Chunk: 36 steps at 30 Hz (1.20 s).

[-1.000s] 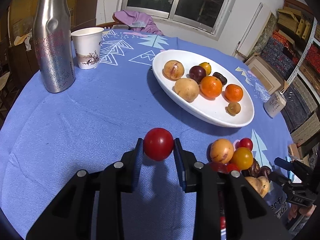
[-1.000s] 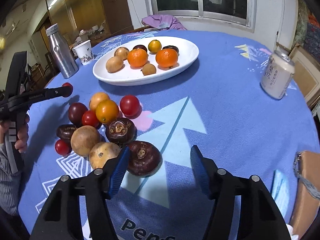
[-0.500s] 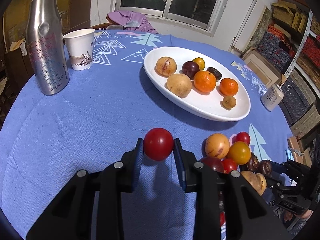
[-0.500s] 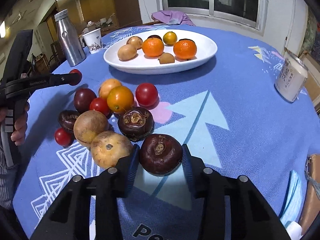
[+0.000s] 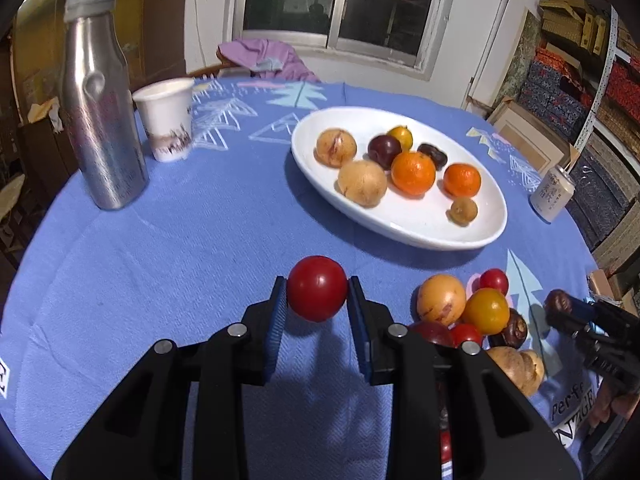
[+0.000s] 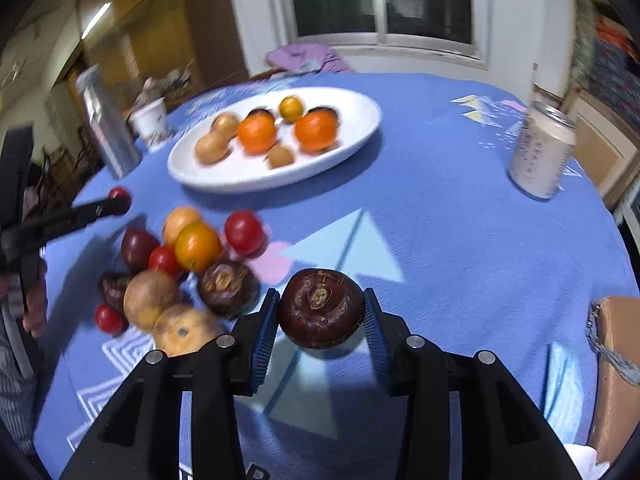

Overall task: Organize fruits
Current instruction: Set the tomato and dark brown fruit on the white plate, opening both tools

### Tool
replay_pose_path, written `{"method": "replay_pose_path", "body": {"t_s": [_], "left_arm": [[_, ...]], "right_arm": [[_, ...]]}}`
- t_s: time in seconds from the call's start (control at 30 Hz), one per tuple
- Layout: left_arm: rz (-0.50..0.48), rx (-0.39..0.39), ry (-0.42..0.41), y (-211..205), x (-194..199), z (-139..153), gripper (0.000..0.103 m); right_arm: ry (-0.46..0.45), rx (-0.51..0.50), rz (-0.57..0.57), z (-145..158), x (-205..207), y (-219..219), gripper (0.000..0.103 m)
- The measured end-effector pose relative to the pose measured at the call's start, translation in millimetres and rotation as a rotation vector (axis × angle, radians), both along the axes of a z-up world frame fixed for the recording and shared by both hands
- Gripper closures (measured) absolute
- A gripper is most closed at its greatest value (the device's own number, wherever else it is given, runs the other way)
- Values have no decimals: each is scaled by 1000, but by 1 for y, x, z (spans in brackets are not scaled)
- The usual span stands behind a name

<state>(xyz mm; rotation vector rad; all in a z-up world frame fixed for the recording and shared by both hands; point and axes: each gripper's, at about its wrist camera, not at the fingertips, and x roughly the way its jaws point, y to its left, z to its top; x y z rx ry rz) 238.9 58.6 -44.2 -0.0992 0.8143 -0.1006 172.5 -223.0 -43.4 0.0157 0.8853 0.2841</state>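
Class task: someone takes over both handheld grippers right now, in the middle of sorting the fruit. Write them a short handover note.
Left gripper: shut on a red tomato, held above the cloth.
Right gripper: jaws have just closed on a dark brown chestnut.
White plate: already holds eight fruits, two oranges among them.
Loose pile of about ten fruits lies on the blue tablecloth, short of the plate.
Left to do: probably place both held pieces on the plate, then clear the pile.
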Motion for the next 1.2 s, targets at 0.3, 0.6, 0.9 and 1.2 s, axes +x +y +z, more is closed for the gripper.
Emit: {"method": "replay_pose_path", "body": {"t_s": [0.3,0.6,0.9,1.2], "left_arm": [[-6,29,-190,-18,-9,101,73],[-69,12,-249,-67,23,132,73],[-157,100,9,-96,84,26,73],[-174,105,100,-95,102,-13,73]], "right_arm": [[-239,206,-57,107,-2,-24,61],[-392,278,4,183,49,13,61],[-154,197,22,88,150,58,61],[-18,127,16,22,193,73,61]]}}
